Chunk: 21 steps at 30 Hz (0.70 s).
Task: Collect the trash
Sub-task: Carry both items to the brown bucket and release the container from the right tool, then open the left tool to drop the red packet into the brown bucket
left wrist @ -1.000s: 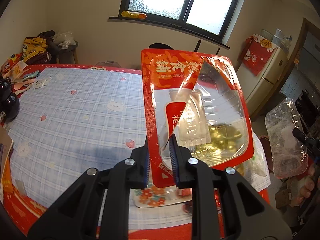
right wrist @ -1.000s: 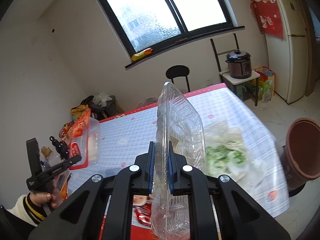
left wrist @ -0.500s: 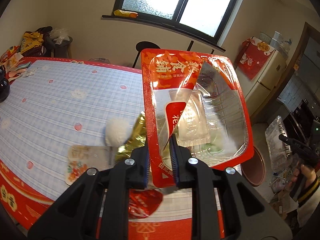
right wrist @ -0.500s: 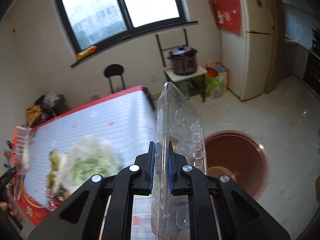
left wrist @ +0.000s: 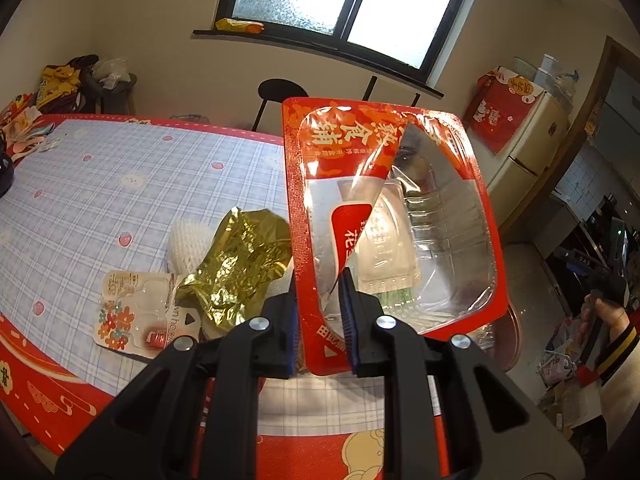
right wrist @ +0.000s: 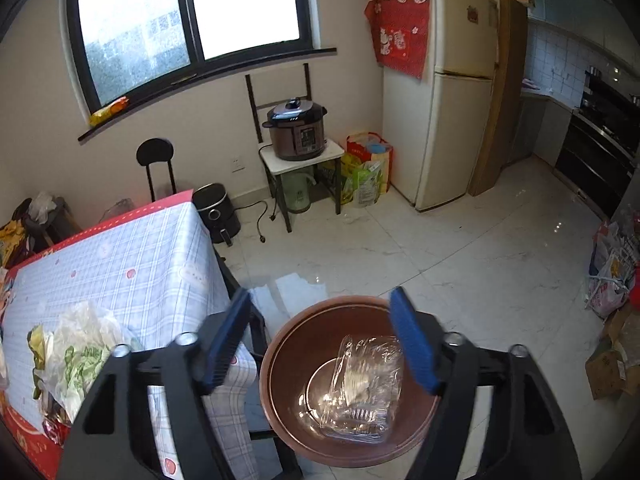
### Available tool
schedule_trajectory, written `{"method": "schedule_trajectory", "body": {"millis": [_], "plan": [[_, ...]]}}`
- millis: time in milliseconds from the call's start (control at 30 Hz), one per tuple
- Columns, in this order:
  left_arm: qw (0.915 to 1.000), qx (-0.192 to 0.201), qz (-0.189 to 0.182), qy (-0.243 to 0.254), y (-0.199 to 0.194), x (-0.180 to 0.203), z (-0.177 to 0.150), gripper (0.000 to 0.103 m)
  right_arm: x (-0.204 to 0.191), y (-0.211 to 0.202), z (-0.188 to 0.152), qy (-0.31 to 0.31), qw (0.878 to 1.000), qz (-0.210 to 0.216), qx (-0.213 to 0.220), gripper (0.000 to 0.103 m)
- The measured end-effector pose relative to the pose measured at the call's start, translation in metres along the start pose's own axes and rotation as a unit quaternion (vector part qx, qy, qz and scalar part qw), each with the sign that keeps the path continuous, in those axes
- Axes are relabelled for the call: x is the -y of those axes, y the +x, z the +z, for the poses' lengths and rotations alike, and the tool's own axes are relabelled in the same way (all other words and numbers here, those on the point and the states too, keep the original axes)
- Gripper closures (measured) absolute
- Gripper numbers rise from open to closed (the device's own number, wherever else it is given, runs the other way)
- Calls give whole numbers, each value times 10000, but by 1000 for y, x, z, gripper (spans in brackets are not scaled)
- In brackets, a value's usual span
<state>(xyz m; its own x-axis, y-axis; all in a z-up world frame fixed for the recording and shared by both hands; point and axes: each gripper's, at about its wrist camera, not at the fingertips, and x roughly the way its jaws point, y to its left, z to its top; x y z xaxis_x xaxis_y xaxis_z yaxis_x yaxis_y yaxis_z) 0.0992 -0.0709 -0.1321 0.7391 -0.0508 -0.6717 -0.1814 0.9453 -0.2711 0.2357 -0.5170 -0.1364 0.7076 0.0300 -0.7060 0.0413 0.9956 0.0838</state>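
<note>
Red-rimmed and clear in the middle, the plastic food tray (left wrist: 394, 216) stands upright in the left gripper (left wrist: 320, 316), whose blue pads (left wrist: 347, 320) are clamped on its lower edge, its torn film lid curling inward. At nine o'clock from that tray, on the blue checked tablecloth (left wrist: 120, 184), lie more scraps: a crumpled gold foil wrapper (left wrist: 236, 264), a white foam net (left wrist: 188, 240) just behind it, and a flat blister card (left wrist: 132, 312) with a flower print at about eight o'clock of the foil. In the right wrist view the right gripper (right wrist: 320, 340) has just been opening; its jaws stand wide apart with nothing between them. Below it, at six o'clock in that view, the brown bin (right wrist: 348, 384) sits on the pale tiled floor beside the table's corner, and the clear plastic clamshell box (right wrist: 360, 392) lies inside it, tilted against the wall. At nine o'clock of the bin, a crumpled white and green bag (right wrist: 80, 352) rests on the table edge. A hand in a striped cuff (left wrist: 612, 320) shows at three o'clock in the left view.
</note>
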Motion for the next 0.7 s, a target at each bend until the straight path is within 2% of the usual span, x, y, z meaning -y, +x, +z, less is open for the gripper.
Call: {"method": "schedule_trajectory", "body": {"millis": [33,100,200,400,667,700], "plan": [[10000,1,-20,62,1,5,3,82,-1,-6,1,11,9999,-41,91,12],[9997,-21,-95,202,7,17,8,82,-1,-19,1,45,9997,-120,226,5],[9985,-103,-243,474,20,41,16,82,4,-39,3,97,9994,-3,342,5],[9908,-388,-740,1065,63,117,27,81,22,-90,-2,195,9973,-141,687,5],[9700,-932,-1693,1478,131,238,21,81,62,-137,-6,709,9915,-422,1008,5],[9595,-1048,-2114,1539,139,257,19,77,67,-141,-7,781,9909,-411,1018,5]]}}
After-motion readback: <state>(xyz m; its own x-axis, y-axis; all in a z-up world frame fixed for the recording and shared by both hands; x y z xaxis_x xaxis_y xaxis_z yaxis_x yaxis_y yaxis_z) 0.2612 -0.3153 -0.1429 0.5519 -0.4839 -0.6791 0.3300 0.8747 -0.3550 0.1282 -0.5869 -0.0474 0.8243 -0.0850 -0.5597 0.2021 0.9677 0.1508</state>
